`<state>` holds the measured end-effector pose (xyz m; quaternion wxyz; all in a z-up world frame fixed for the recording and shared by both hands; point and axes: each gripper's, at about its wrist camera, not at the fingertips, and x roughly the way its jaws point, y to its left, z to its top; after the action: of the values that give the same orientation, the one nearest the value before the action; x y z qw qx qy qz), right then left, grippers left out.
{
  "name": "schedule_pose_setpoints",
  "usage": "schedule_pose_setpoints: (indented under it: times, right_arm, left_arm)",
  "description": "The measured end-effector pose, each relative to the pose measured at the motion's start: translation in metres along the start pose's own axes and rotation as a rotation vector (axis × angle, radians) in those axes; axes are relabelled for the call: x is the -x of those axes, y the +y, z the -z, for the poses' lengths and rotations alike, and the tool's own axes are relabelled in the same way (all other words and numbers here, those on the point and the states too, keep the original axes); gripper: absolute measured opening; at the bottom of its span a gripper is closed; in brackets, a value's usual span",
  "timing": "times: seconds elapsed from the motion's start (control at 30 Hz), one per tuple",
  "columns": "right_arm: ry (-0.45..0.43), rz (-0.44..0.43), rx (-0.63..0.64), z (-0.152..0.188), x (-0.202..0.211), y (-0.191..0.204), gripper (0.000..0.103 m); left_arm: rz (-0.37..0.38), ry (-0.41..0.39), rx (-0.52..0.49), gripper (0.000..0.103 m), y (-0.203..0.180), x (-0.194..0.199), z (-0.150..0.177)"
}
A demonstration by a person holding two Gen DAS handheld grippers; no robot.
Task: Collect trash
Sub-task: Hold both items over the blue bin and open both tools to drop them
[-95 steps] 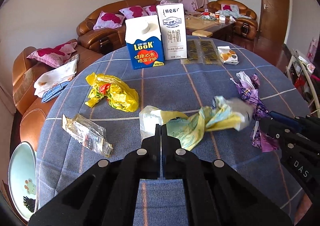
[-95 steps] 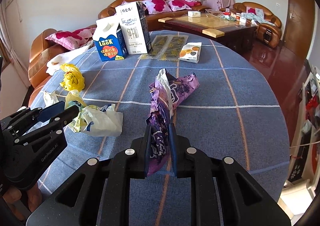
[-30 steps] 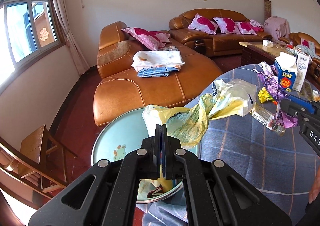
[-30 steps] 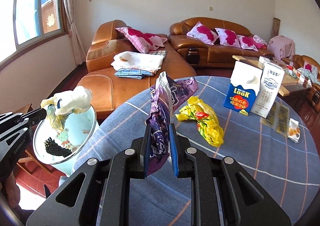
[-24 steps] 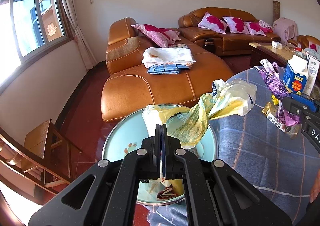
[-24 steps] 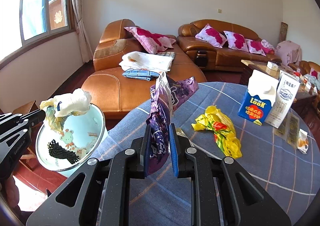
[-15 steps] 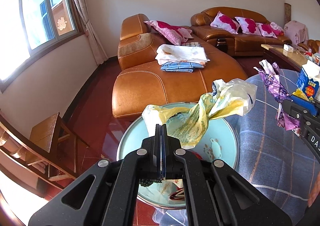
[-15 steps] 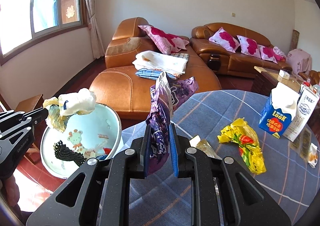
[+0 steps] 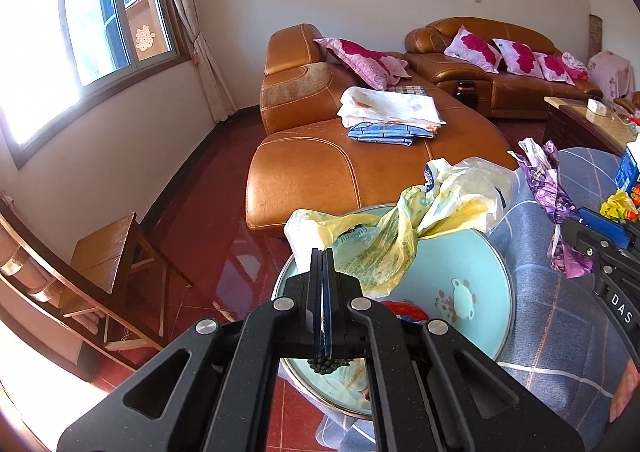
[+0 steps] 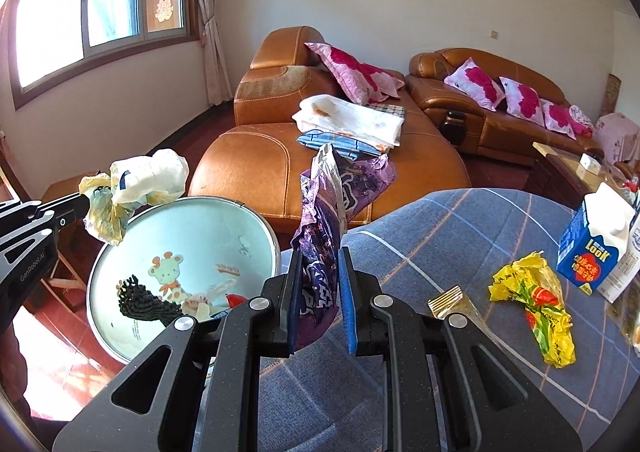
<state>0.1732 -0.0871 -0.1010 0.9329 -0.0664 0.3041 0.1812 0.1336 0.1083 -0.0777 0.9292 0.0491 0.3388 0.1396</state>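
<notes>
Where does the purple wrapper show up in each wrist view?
Left wrist: purple wrapper at the right edge, pinched by the right gripper.
Right wrist: purple wrapper at centre, standing up from between the gripper's fingers.
Shared landmark: the light blue bin beside the table.

Crumpled yellow-white bag [image 9: 404, 236] above bin [image 9: 472, 264]; purple wrapper [image 10: 332, 220] upright

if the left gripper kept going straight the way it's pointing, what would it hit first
Probably the brown leather sofa, beyond the yellow-white plastic bag that the left gripper holds over the pale blue trash bin. Depth is unclear.
</notes>
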Motion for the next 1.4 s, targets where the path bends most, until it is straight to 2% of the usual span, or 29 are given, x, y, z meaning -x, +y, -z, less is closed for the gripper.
schedule_pose_setpoints:
  times: [1.03, 1.4]
  right_arm:
    - [0.002, -0.083, 0.126, 0.0, -0.017, 0.031, 0.018]
    - [0.014, -0.105, 0.155, -0.003, -0.023, 0.037, 0.018]
  left_arm:
    - [-0.127, -0.01, 0.029, 0.0, 0.024, -0.006, 0.002]
    - [-0.168, 0.008, 0.024, 0.0, 0.027, -0.01, 0.002]
